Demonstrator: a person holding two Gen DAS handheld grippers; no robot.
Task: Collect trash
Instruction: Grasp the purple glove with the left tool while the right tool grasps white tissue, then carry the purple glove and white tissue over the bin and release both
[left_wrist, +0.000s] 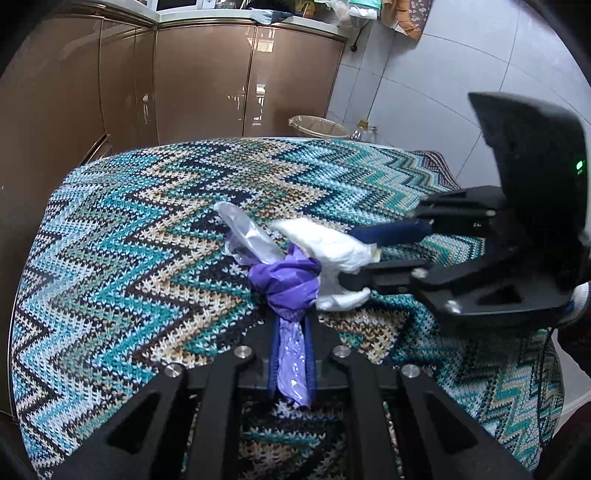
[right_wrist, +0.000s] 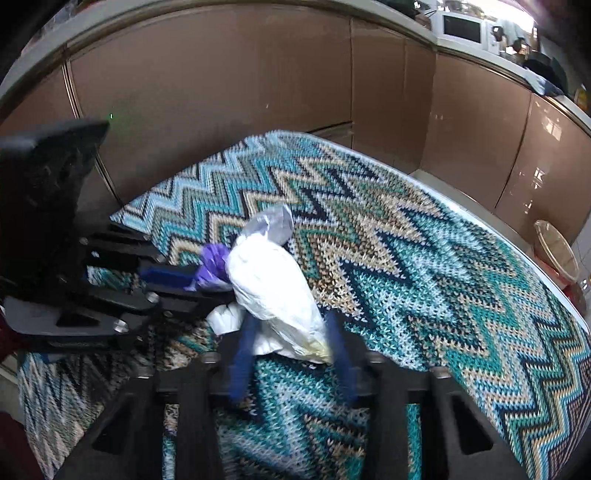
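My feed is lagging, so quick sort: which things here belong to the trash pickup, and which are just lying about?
Job:
- purple plastic bag, pinched in left tongs
- white plastic bag, between right tongs
- clear plastic wrapper
- lined waste bin

Lying about:
- zigzag tablecloth
- brown cabinets
- microwave

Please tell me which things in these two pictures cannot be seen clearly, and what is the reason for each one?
- Purple bag: left wrist view, its lower end is pinched between the left gripper jaws.
- White bag: right wrist view, its contents are unreadable and the near end is blurred.
- Bin: left wrist view, the table edge hides its lower part.
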